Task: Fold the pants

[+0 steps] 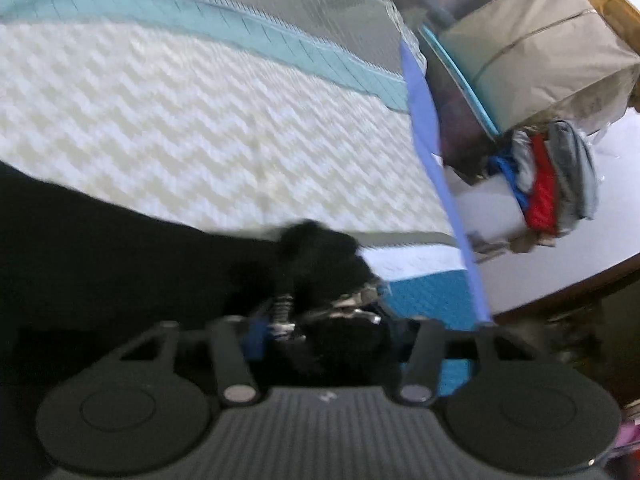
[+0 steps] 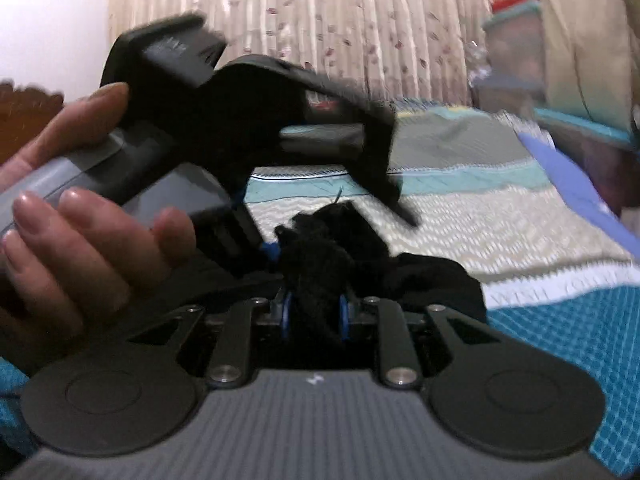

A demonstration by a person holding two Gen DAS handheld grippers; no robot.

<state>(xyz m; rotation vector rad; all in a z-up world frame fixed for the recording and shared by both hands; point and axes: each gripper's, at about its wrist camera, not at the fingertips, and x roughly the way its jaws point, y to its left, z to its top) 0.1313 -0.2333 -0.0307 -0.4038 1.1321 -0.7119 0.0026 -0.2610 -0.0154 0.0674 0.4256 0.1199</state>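
Pants (image 2: 320, 264) bunched between right tongs (image 2: 314, 312).

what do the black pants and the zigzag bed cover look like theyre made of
Black pants: soft matte knit or fleece-like cloth, probably; it bunches limply and has fuzzy edges, with no sheen. Blur leaves the weave unclear.
Cream zigzag bed cover: textured woven or quilted cotton-like fabric, seemingly; raised chevron ridges, dull finish, and a teal stitched band along one edge.

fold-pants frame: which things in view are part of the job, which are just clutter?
Job:
black pants
left gripper, closed on the pants
right gripper, closed on the pants
bedspread, the folding surface

Clutter:
pile of clothes
beige bundle
curtain
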